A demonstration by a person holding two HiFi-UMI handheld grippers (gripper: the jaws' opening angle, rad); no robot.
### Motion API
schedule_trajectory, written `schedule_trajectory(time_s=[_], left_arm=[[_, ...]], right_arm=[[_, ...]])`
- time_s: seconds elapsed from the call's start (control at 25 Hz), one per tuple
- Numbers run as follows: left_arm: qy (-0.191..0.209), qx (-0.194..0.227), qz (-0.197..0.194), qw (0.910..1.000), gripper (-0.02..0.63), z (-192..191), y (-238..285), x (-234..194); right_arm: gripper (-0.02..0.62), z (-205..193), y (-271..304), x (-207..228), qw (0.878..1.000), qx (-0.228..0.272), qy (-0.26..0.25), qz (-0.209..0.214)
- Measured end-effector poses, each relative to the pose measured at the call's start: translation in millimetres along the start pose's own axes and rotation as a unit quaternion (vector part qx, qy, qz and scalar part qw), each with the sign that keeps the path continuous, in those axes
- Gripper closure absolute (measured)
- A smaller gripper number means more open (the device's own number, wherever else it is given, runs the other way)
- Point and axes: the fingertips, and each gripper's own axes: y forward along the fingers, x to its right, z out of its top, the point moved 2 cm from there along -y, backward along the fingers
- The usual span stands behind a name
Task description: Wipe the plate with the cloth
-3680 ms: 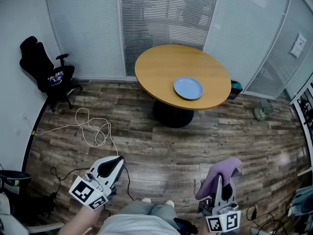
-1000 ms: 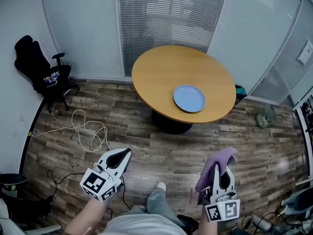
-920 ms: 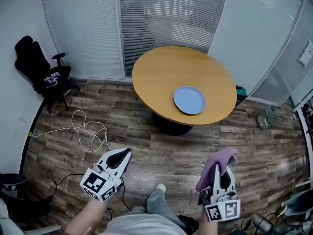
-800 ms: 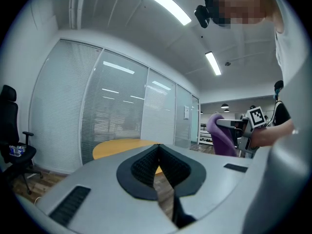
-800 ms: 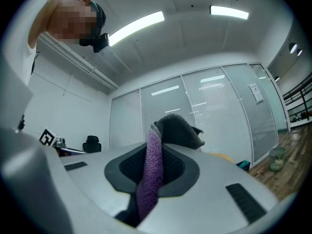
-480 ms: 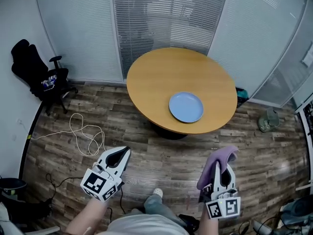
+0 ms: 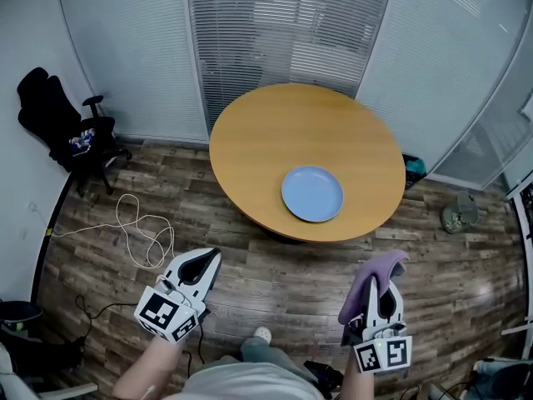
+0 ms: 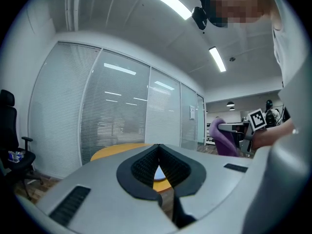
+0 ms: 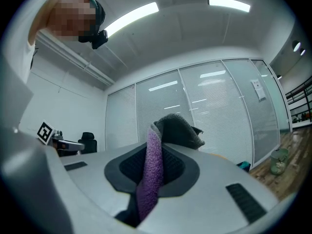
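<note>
Head view: cloth carried, plate not yet reached
Head view: the blue plate (image 7: 312,194) lies on the round table (image 7: 266,123), well ahead of both grippers. Left gripper view: the left gripper (image 8: 158,149) is closed on nothing. Right gripper view: the right gripper (image 9: 155,149) pinches the purple cloth (image 9: 152,177). The wipe will likely go best if the left steadies the rim while the cloth presses flat

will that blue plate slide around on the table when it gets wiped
Probably yes: the plate sits loose on a smooth, bare wooden table, so a sideways rub may skate it. It looks shallow and wide, so tipping seems unlikely. It lies toward the table's near edge, so steadying it with the empty left gripper seems wise.
</note>
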Motion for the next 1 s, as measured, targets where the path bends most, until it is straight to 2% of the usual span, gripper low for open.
schedule_trajectory(time_s=[0.56,1.0], left_arm=[[0.004,0.007,0.048,0.9988,0.595,9.3,22.6,-19.9],[-0.003,0.004,0.049,0.9988,0.594,5.5,26.5,-7.7]], right_arm=[[0.545,-0.2,40.6,31.3,1.0,0.012,0.01,0.026],[0.545,3.1,41.8,34.6,0.999,0.018,0.015,0.038]])
